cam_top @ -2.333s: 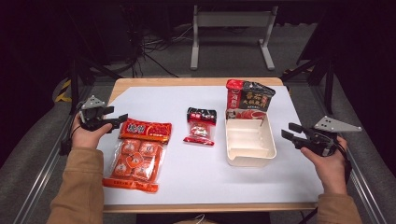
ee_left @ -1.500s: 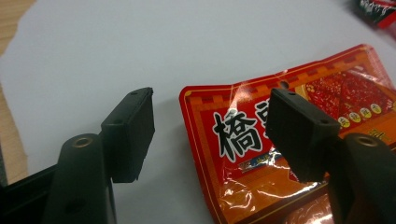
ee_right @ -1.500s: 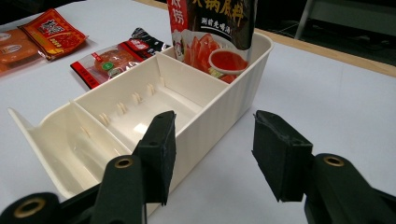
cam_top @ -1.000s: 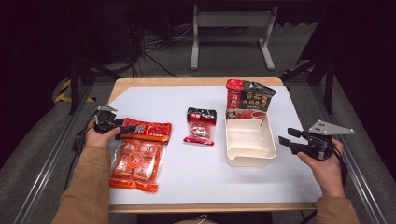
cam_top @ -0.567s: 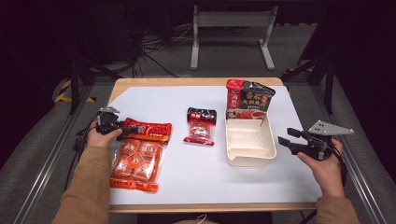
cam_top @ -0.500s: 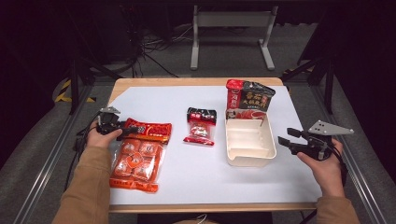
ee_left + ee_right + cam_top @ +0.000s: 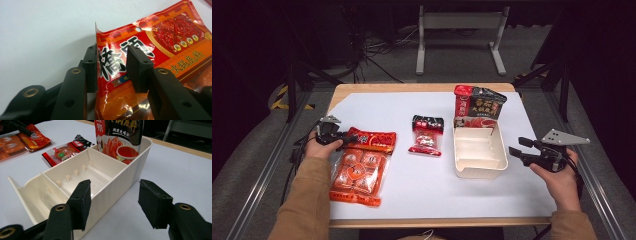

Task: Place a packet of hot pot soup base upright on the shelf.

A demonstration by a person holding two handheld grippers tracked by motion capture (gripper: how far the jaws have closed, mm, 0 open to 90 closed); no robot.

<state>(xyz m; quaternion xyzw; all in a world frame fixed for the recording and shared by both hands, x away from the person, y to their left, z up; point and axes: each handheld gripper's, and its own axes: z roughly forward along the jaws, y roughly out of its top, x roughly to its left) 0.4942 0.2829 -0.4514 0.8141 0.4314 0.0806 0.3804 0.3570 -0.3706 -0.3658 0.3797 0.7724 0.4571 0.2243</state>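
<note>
Item: large orange-red foil packet (image 7: 359, 167), top corner between the jaws of the left gripper (image 7: 337, 141); white paper-covered table (image 7: 412, 200).

The left gripper view shows what the high view cannot: the packet's top edge (image 7: 140, 50) stands between the pads, one touching, the other near, not yet clenched; jaws have just been closing. The right gripper view shows the right gripper (image 7: 113, 200) released, jaws wide, straddling the wall of the cream ribbed plastic divided bin (image 7: 120, 182). Against earlier frames, the left gripper has come onto the packet's corner; the right is unmoved.
</note>
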